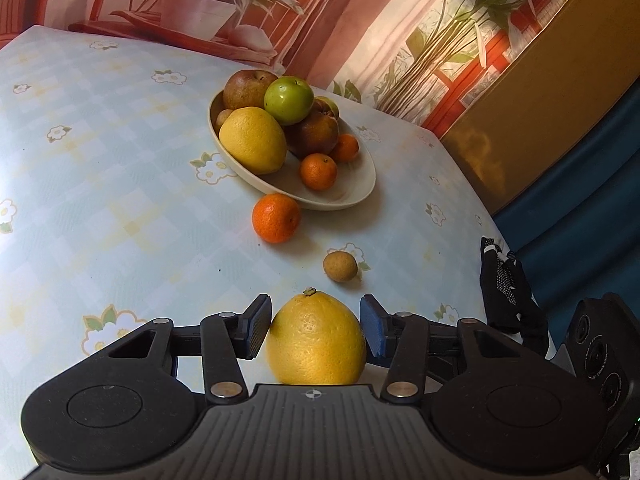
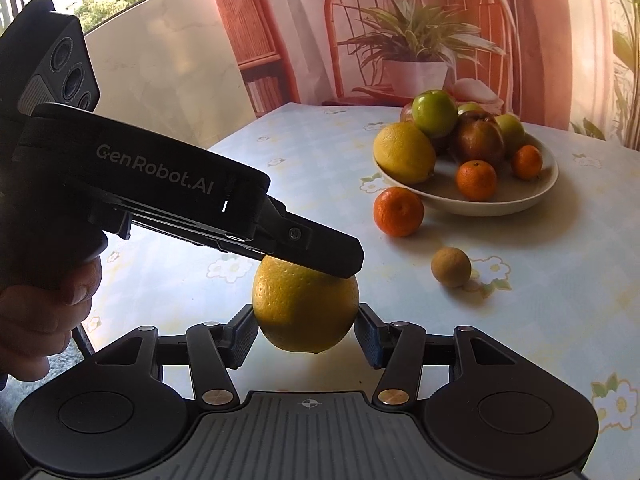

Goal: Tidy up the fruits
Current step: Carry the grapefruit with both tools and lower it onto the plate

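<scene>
Lemon (image 2: 304,312) | we had left gripper (image 1: 314,326) and right gripper (image 2: 306,340) both clamped on it | near table (image 1: 100,200) edge

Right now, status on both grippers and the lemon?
Left gripper and right gripper both clamped on the lemon. Lemon lifted, short of the bowl. Tangerine and small brown fruit loose ahead.

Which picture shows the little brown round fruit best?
The right wrist view: the little brown fruit looks bigger there, alone on the tablecloth beside its shadow. The left wrist view shows it too, unblocked but smaller.
</scene>
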`<state>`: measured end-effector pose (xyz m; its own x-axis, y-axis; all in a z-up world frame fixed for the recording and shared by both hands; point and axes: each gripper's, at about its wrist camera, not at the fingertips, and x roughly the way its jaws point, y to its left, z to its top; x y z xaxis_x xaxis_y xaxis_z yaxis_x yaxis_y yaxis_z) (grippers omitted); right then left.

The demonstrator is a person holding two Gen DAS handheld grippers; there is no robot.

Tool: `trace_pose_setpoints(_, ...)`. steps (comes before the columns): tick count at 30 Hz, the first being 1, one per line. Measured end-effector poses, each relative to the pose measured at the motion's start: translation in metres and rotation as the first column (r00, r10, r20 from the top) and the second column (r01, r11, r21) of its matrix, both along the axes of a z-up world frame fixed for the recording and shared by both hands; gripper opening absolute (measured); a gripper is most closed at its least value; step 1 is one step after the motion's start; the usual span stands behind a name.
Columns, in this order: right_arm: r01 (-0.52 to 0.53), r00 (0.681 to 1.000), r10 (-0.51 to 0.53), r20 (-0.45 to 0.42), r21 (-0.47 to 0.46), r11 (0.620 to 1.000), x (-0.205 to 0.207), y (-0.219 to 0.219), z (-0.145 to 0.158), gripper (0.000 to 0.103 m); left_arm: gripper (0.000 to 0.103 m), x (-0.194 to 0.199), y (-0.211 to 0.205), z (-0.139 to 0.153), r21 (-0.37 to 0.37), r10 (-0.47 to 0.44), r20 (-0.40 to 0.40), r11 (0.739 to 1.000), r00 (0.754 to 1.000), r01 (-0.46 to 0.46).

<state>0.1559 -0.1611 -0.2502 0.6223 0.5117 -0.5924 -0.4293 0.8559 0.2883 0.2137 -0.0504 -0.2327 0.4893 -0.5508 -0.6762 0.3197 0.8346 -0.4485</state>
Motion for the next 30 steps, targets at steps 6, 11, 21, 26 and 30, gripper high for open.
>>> trace_pose_setpoints(6, 0.016, 0.998, -0.015, 0.063, -0.015, 1.0, 0.025, -0.019, 0.032, 0.049, 0.051, 0.023, -0.018, 0.034, 0.006, -0.023, 0.093, 1.0, 0.995, 0.023)
trace_pose_setpoints(11, 0.028, 0.994, -0.026, 0.111, -0.024, 0.999, 0.053, -0.04, 0.057, 0.049, 0.051, 0.05, -0.035, 0.058, 0.003, -0.051, 0.151, 0.999, 0.987, 0.051)
trace_pose_setpoints(21, 0.061, 0.996, -0.056, 0.076, -0.062, 0.996, 0.109, -0.082, 0.042, 0.049, 0.051, 0.106, -0.084, 0.047, 0.041, -0.111, 0.12, 0.993, 0.987, 0.106)
trace_pose_setpoints(26, 0.062, 0.997, -0.059, 0.041, -0.07, 0.996, 0.128, -0.098, 0.026, 0.049, 0.051, 0.127, -0.099, 0.034, 0.054, -0.125, 0.096, 0.991, 0.987, 0.12)
trace_pose_setpoints(30, 0.06, 0.998, -0.058, 0.022, -0.077, 0.995, 0.14, -0.103, 0.014, 0.049, 0.051, 0.142, -0.107, 0.026, 0.059, -0.121, 0.072, 0.991, 0.99, 0.116)
